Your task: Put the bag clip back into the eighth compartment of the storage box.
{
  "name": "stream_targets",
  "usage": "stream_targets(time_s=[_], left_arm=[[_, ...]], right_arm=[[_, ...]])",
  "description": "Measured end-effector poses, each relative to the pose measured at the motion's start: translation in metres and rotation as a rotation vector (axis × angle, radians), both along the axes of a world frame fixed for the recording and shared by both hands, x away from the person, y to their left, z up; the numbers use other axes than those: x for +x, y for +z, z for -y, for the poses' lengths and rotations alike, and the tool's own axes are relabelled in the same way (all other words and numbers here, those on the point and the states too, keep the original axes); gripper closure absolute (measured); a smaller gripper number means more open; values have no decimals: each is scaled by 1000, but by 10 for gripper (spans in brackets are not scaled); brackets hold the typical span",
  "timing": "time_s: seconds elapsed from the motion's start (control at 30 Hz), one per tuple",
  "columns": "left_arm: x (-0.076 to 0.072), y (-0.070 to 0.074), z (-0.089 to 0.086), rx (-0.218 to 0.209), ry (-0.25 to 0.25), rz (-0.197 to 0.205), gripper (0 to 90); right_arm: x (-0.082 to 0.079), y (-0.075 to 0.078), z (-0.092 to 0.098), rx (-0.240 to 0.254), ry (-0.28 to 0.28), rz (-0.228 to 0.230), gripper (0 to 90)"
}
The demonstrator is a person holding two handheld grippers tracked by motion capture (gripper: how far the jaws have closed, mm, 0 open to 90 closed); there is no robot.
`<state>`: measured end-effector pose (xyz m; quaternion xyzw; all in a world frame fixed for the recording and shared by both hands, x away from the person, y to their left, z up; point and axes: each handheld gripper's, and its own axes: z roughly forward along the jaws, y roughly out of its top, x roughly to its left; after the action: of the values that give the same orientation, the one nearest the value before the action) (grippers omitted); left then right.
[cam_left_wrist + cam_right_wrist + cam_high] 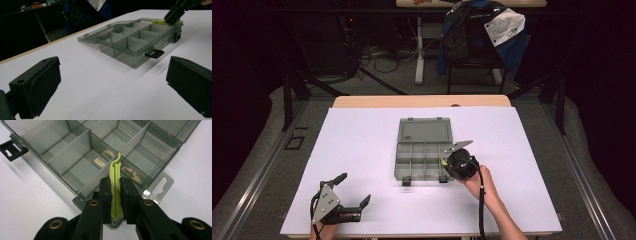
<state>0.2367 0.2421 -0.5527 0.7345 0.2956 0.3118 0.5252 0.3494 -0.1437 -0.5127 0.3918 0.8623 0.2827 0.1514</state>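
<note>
- A yellow-green plastic strip (116, 190) stands edge-on, clamped between the jaws of the right gripper (115, 200); its curved tip reaches ahead of the jaws, over a divider wall of the box
- From the left gripper view the same strip (160, 22) lies flat at the box's far corner, under the right gripper's black tip (175, 13)
- The box is a smoky clear organiser box (422, 160), lid (424, 130) folded flat back beyond it; its compartments sit just ahead of and beneath the right gripper (460, 164); two black latches (406, 182) hang at its near edge
- The right hand (479, 184) grips that tool from behind, its cable trailing back along the forearm
- The left gripper (353, 189) rests low on the white bench (362, 145), jaws spread wide with nothing between them; the box lies well ahead of it and off to its right
- Beyond the bench, a chair draped with a blue jacket (482, 30)
</note>
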Motion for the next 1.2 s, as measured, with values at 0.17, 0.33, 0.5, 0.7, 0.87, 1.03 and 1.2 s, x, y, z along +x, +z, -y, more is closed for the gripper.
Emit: stream_targets(time_s=[0.17, 0.33, 0.5, 0.7, 0.87, 1.03, 1.2], left_arm=[[0, 0, 1, 0, -3, 0, 0], [0, 0, 0, 3, -4, 1, 0], [-1, 0, 0, -4, -2, 3, 0], [-1, 0, 0, -2, -4, 2, 0], [-1, 0, 0, -2, -2, -1, 0], [-1, 0, 1, -1, -1, 2, 0], [-1, 0, 0, -2, 0, 3, 0]], right_arm=[[1, -1, 0, -2, 0, 2, 804], [1, -4, -1, -14, 0, 4, 802], [-1, -2, -3, -33, 15, 22, 677], [-4, 2, -3, -17, 16, 36, 523], [-5, 4, 0, 20, 30, 38, 277], [-7, 6, 3, 43, 52, 25, 101], [-10, 6, 4, 77, 65, 30, 0]])
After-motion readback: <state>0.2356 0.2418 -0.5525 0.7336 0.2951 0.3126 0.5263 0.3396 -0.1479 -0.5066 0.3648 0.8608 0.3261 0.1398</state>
